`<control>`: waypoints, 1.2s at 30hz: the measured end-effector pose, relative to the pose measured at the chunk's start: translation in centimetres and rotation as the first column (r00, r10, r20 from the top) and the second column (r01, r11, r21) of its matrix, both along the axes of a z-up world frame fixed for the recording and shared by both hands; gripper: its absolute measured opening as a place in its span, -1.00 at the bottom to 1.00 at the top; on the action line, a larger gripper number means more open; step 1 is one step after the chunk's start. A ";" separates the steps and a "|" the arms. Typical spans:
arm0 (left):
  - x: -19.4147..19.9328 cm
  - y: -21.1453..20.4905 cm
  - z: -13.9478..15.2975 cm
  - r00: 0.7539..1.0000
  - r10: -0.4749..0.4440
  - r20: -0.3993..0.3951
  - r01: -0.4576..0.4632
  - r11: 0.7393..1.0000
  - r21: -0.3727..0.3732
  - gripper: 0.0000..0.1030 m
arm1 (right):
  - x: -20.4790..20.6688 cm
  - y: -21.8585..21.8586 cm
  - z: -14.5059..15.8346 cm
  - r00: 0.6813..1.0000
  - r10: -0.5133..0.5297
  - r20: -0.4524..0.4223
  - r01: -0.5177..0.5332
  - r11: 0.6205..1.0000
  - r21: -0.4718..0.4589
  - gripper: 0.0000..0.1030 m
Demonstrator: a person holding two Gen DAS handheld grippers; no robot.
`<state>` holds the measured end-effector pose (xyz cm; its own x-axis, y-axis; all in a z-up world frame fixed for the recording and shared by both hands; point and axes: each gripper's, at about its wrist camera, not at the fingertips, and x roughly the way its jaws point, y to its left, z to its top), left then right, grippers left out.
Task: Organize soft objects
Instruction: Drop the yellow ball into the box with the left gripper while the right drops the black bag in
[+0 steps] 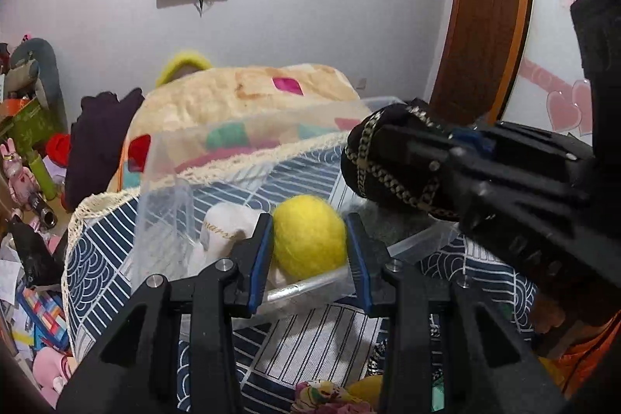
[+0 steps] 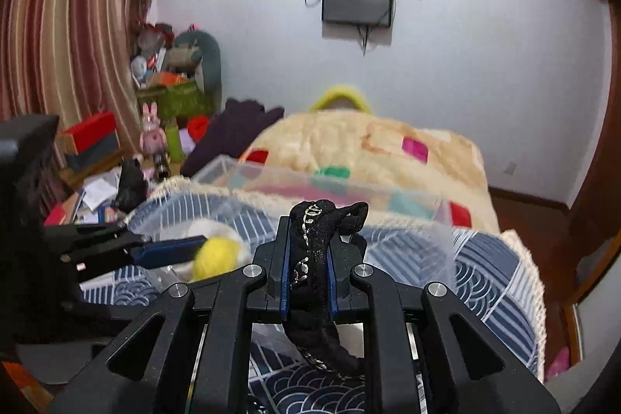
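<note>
My left gripper is shut on a yellow felt ball and holds it over the near rim of a clear plastic bin. The ball also shows in the right wrist view. A white soft item lies inside the bin. My right gripper is shut on a black fabric piece with a gold braid pattern, held above the bin's right side. It shows in the left wrist view too. The bin stands on a blue-and-white patterned cloth.
A cream blanket with coloured patches lies behind the bin on the bed. A dark purple garment lies at its left. Toys, boxes and papers clutter the floor at left. A floral cloth lies at the near edge.
</note>
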<state>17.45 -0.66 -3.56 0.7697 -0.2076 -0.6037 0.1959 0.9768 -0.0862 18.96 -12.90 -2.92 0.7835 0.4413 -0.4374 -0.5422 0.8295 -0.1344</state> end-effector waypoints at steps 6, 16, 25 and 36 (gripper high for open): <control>0.2 0.4 -0.2 1.000 0.014 -0.012 -0.014 1.000 -0.018 -0.19 | 0.9 -0.1 -1.5 0.998 0.001 -0.062 -0.003 0.999 -0.045 -0.75; -1.0 1.1 0.3 1.000 0.019 -0.013 -0.019 0.999 -0.033 -0.14 | -0.1 -0.5 -1.2 0.996 0.022 -0.086 -0.027 0.997 -0.066 -0.39; -3.3 1.8 2.3 0.998 0.035 0.042 -0.034 0.999 -0.038 -0.14 | -3.0 -2.2 1.3 1.000 0.019 0.015 -0.019 1.000 -0.023 0.14; -9.1 1.7 4.0 0.984 0.068 0.162 -0.066 0.998 -0.013 0.44 | -6.8 -4.1 2.2 0.994 0.001 0.106 -0.003 1.000 0.021 0.60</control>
<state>8.36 1.02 0.45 0.8697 -0.1564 -0.4682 0.1421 0.9877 -0.0660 12.15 -17.03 -0.77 0.8240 0.4513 -0.3426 -0.5277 0.8315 -0.1739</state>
